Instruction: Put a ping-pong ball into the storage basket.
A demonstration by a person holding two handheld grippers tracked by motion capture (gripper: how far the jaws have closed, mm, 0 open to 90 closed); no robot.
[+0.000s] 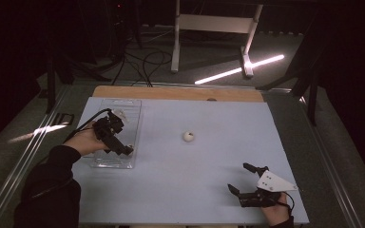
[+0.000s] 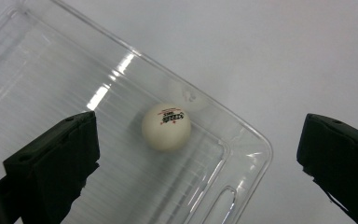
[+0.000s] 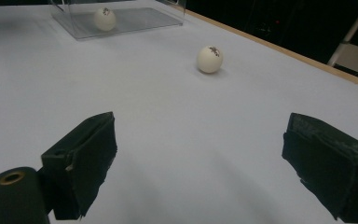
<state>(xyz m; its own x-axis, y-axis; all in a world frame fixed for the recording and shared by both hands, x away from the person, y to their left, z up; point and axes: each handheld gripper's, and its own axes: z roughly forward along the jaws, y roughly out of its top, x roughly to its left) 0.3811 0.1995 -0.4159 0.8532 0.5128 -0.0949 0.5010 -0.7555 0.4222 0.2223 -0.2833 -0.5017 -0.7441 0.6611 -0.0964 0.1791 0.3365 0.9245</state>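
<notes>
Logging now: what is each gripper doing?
Left gripper: open above the ping-pong ball in the clear tray.
Right gripper: open, empty.

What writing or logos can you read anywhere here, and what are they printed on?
White ball in the clear tray: a black logo word with small red marks, too blurred to read.
White ball on the table: a dark printed mark on top, too small to read.
Clear tray: no writing visible.
Grey plate on the right gripper: a few small dots, no text.

table (image 1: 218,190): pale top | on it: clear tray (image 1: 137,107), white ball (image 1: 188,137)
</notes>
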